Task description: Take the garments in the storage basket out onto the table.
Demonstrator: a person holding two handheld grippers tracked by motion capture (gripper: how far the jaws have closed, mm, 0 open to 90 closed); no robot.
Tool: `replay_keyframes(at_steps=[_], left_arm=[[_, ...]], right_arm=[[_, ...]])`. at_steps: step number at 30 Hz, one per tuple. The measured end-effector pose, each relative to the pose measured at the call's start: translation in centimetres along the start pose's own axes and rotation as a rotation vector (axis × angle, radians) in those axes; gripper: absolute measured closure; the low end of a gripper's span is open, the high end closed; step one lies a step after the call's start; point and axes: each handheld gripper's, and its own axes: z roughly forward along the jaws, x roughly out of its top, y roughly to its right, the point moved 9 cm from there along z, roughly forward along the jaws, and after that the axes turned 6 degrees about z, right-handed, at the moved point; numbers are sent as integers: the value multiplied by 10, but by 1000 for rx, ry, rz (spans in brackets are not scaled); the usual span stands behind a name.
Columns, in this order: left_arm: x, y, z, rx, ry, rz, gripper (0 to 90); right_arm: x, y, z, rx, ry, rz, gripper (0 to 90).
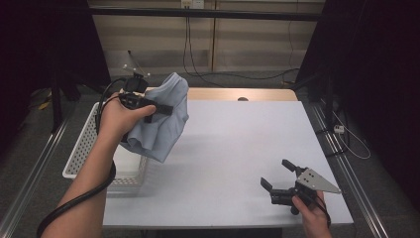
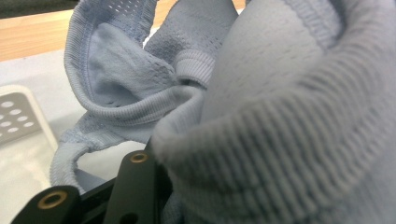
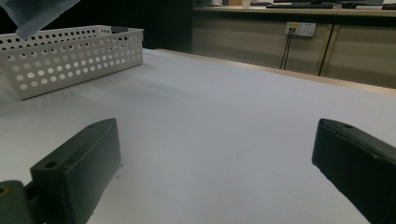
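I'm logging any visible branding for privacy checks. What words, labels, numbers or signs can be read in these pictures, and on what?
None can be read.
Wall socket: a small yellowish sticker, too small and blurred to read.
Blue garment, white basket, both hand-held grippers: no text visible.

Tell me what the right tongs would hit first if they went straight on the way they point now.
Probably nothing on the table: the right tongs stand open and aim up-left across bare white table. The white perforated basket sits off to the left of that line, though depth is hard to judge.
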Motion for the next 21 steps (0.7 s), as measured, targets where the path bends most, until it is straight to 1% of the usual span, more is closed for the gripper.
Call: replay_keyframes(at_steps=[7, 12, 15, 21], left_arm=[[2, 10, 4, -11, 7, 12, 558], [0, 19, 10, -27, -2, 28, 556], [0, 21, 11, -28, -6, 35, 555], [0, 28, 16, -37, -10, 56, 554]], right_arm=[[-1, -2, 1, 7, -4, -2, 9], [0, -2, -1, 7, 0, -5, 9], [0, -2, -2, 1, 1, -2, 9], [0, -1, 0, 4, -2, -4, 9]])
